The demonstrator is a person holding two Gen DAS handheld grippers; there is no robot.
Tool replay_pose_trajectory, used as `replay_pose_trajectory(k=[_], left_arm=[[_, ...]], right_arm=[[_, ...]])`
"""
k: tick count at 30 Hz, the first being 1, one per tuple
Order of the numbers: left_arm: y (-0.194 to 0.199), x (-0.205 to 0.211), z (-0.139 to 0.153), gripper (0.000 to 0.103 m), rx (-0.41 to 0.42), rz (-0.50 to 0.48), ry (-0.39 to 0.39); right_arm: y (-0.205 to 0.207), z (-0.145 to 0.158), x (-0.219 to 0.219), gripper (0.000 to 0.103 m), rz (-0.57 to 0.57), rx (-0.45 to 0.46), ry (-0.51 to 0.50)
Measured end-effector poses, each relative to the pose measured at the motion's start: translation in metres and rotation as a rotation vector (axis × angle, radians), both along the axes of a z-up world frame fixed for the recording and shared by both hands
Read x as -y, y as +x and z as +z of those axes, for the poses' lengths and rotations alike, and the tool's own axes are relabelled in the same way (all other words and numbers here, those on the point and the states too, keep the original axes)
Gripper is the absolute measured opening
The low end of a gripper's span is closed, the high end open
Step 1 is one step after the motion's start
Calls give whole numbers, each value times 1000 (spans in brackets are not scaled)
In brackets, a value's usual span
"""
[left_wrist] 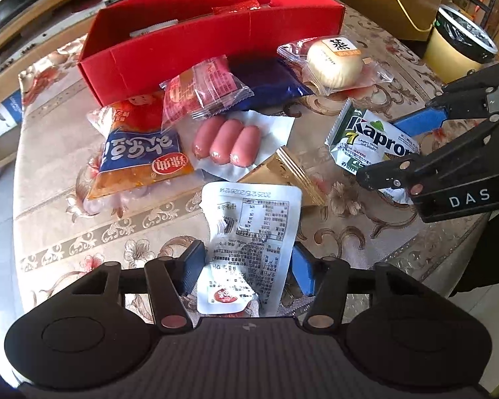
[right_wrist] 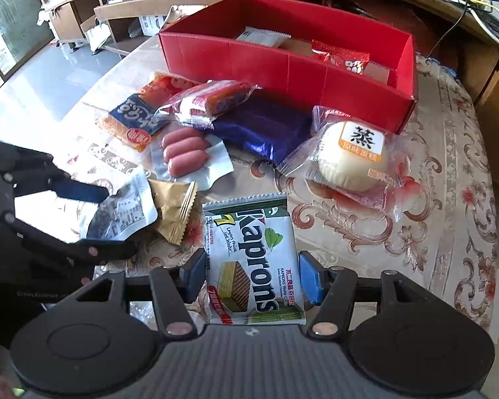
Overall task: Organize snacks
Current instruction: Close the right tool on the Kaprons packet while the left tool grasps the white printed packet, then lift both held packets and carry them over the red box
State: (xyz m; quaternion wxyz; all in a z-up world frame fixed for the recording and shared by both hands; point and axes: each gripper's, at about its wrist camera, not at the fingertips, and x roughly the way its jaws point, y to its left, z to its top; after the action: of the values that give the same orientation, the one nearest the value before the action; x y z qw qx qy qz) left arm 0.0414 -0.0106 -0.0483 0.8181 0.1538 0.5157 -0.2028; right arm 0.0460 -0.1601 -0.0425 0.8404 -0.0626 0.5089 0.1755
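bench [left_wrist: 66,226]: round top under a beige floral cloth, fills most of both views
red cardboard box [left_wrist: 196,46]: open-topped, upper centre of both views, far edge of the snack pile; a few packets inside, incl. a red wrapper [right_wrist: 341,55] and a white packet [right_wrist: 261,36]
dark blue foil pack [right_wrist: 262,129]: flat, just in front of the box, centre
orange-and-blue printed snack bag [left_wrist: 139,153]: left of centre in the left wrist view, lying flat
round pale steamed cake in clear wrapper [right_wrist: 352,156]: right of centre, near the box's front right corner
clear pouch of three pink sausages [left_wrist: 226,141]: centre, touching the snack bag
red bar in clear wrapper [left_wrist: 204,89]: lies over the blue foil pack and the snack bag
green-and-white Kaprons wafer packet [right_wrist: 252,262]: lower centre of the right wrist view, raised off the cloth
white sachet with printed label [left_wrist: 249,239]: lower centre of the left wrist view
gold foil packet [right_wrist: 174,211]: between sachet and wafer packet
left claw [left_wrist: 248,271]: blue pads pressed on both sides of the white sachet, clamped
right claw [right_wrist: 252,274]: pads clamped on both edges of the wafer packet
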Motion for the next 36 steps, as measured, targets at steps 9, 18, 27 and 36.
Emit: replay_pose_trajectory(k=[9, 18, 27, 36], left_arm=[[2, -1, 7, 59, 3, 51, -46], [-3, 4, -3, 88, -13, 40, 4], [-9, -6, 6, 59, 11, 143, -37], [-5, -5, 14, 54, 28, 172, -88]], right_arm=[[-2, 4, -4, 63, 1, 12, -8], [0, 5, -2, 63, -3, 7, 13], [-4, 12, -1, 63, 7, 29, 30], [-5, 18, 4, 63, -18, 53, 36]])
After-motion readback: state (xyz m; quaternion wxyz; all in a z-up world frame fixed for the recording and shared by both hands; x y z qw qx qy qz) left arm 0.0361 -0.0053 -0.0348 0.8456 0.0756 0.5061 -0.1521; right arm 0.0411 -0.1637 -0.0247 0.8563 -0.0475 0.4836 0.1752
